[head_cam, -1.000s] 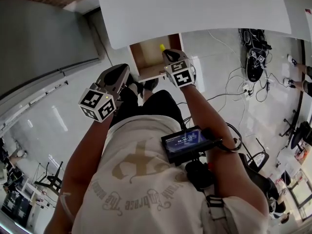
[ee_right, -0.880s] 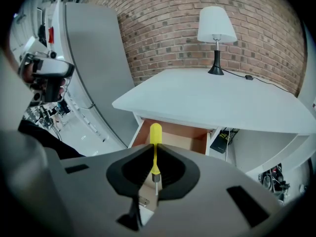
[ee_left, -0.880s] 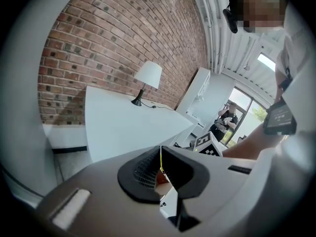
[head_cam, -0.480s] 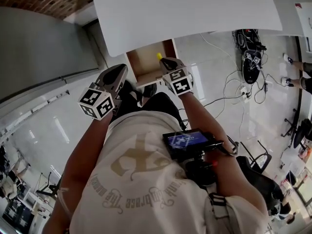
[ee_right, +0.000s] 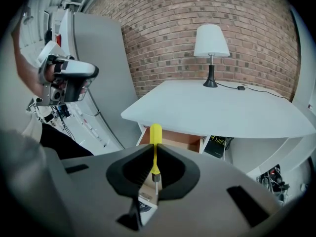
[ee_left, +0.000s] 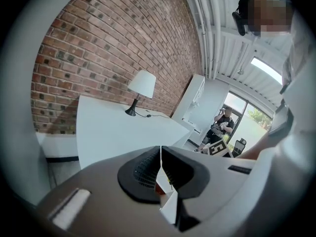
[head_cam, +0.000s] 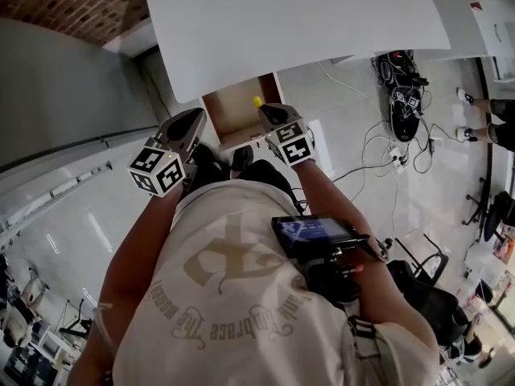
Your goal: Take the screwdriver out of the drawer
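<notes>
The yellow-handled screwdriver (ee_right: pixel 155 141) stands upright between the jaws of my right gripper (ee_right: pixel 155 154), which is shut on it; its handle tip pokes above the jaws. In the head view the right gripper (head_cam: pixel 269 112) holds the screwdriver (head_cam: pixel 257 101) over the open wooden drawer (head_cam: pixel 228 109) under the white desk (head_cam: pixel 290 22). My left gripper (head_cam: pixel 183 129) hangs to the left of the drawer. Its jaws are shut with nothing between them (ee_left: pixel 160 167).
A white lamp (ee_right: pixel 211 48) stands on the desk by the brick wall (ee_right: pixel 163 33). A grey panel (head_cam: pixel 56 87) rises on the left. Cables and a power strip (head_cam: pixel 402 95) lie on the floor to the right. Another person (ee_left: pixel 222 125) stands in the distance.
Both grippers and the view have drifted slightly up and left. The right gripper keeps the screwdriver above the drawer.
</notes>
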A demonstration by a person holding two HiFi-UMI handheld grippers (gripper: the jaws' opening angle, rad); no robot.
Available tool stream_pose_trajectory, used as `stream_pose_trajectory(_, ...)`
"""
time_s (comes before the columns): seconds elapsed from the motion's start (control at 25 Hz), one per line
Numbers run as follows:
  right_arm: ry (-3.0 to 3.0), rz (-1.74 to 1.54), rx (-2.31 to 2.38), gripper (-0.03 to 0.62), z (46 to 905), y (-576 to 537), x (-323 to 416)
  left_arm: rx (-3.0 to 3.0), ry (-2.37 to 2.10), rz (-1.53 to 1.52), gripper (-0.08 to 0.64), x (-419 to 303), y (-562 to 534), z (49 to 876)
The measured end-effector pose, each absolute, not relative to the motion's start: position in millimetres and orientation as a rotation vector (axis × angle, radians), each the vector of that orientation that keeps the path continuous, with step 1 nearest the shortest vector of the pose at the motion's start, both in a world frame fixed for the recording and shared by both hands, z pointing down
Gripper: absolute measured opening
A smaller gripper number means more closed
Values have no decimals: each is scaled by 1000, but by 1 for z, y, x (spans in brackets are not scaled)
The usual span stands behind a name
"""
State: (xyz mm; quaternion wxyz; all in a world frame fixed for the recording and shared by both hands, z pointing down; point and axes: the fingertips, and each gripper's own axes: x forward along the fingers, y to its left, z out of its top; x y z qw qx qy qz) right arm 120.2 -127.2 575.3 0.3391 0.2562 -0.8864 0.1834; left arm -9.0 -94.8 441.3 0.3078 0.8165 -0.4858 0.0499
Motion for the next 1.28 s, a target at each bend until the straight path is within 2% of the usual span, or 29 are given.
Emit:
stream_pose_trajectory(0.48, -2357, 434, 674, 20, 542, -120, 116, 2185, -1280, 132, 12, -15, -86, 437)
stream_pose_trajectory(1.28, -2621, 363, 700, 20, 437, -115, 115, 2262, -1290, 116, 12, 0, -86, 418)
